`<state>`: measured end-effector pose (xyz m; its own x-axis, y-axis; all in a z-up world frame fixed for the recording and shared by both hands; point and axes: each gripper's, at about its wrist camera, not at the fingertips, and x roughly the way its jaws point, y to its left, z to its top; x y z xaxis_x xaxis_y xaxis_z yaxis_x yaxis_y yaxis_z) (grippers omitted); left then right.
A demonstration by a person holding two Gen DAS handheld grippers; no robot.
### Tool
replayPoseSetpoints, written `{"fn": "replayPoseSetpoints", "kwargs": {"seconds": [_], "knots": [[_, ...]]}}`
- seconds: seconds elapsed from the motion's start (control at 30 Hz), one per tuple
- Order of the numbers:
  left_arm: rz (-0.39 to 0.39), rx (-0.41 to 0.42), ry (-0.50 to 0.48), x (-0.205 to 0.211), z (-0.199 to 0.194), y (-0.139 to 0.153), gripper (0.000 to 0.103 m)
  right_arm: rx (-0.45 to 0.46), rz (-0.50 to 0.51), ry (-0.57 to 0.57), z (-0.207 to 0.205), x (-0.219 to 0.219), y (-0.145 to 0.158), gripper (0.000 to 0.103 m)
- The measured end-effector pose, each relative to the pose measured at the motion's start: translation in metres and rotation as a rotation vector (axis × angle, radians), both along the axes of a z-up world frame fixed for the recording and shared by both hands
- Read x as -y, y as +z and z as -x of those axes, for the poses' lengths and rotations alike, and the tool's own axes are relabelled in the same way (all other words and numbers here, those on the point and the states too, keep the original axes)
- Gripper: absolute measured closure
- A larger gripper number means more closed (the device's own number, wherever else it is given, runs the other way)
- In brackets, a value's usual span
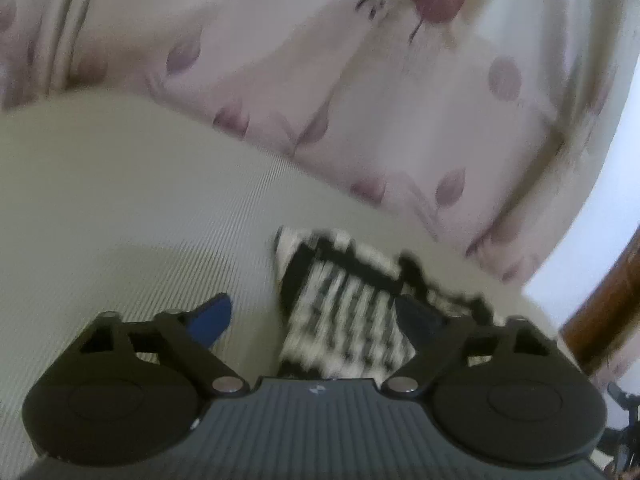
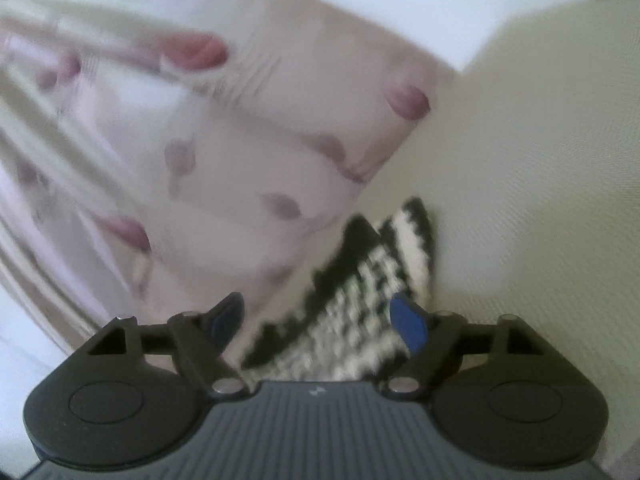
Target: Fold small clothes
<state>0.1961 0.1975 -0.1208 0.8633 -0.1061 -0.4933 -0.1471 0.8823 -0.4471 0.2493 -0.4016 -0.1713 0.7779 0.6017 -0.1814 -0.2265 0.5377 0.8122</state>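
A small black-and-white patterned knit garment (image 1: 340,312) lies on a cream ribbed bed surface (image 1: 120,200). My left gripper (image 1: 316,316) is open, its blue-padded fingers wide apart, low over the garment's near end. In the right wrist view the same garment (image 2: 360,300) lies between the fingers of my open right gripper (image 2: 320,316), with two pointed folded corners sticking up beyond them. Both views are motion-blurred. I cannot tell whether either gripper touches the cloth.
A pale pink pillow with purple flower print (image 1: 360,100) lies just behind the garment; it also shows in the right wrist view (image 2: 200,160). A brown wooden bed frame (image 1: 608,312) and white wall are at the right.
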Motion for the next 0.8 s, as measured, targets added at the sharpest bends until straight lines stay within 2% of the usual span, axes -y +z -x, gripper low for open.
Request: {"fn": "replayPoseSetpoints", "kwargs": {"seconds": [0.07,0.1,0.17,0.27,0.37,0.4,0.43,0.47,0.5,0.53,0.7,0.8], "knots": [[0.018,-0.043,-0.02,-0.001,0.003,-0.011,0.047,-0.003,-0.014,-0.01,0.01,0.003,0.0,0.022],[0.025,-0.054,-0.029,-0.001,0.005,-0.014,0.054,-0.011,-0.011,-0.017,0.016,0.005,0.0,0.022],[0.036,-0.042,-0.04,0.001,0.011,-0.018,0.074,-0.028,0.005,-0.024,0.022,0.008,-0.002,0.022],[0.015,-0.012,-0.037,0.007,0.021,-0.017,0.089,-0.067,0.024,-0.014,0.028,0.01,-0.003,0.022],[0.012,0.002,-0.026,0.01,0.032,-0.016,0.091,-0.061,0.098,0.022,0.033,0.002,0.0,0.023],[0.012,0.0,-0.025,0.01,0.036,-0.016,0.091,-0.059,0.117,0.035,0.035,-0.001,0.0,0.027],[0.016,-0.005,-0.027,0.01,0.038,-0.017,0.091,-0.061,0.135,0.048,0.038,-0.004,-0.001,0.043],[0.016,-0.008,-0.032,0.009,0.042,-0.018,0.091,-0.068,0.16,0.058,0.04,-0.006,-0.003,0.052],[0.012,-0.008,-0.033,0.009,0.045,-0.018,0.091,-0.075,0.183,0.06,0.042,-0.007,-0.004,0.069],[0.008,-0.01,-0.034,0.008,0.046,-0.017,0.091,-0.084,0.199,0.06,0.045,-0.007,-0.006,0.081],[-0.006,-0.023,-0.04,0.006,0.046,-0.017,0.09,-0.116,0.229,0.055,0.058,0.004,-0.011,0.089],[-0.009,-0.024,-0.02,0.005,0.043,-0.016,0.088,-0.124,0.247,0.027,0.06,0.011,-0.006,0.088]]}}
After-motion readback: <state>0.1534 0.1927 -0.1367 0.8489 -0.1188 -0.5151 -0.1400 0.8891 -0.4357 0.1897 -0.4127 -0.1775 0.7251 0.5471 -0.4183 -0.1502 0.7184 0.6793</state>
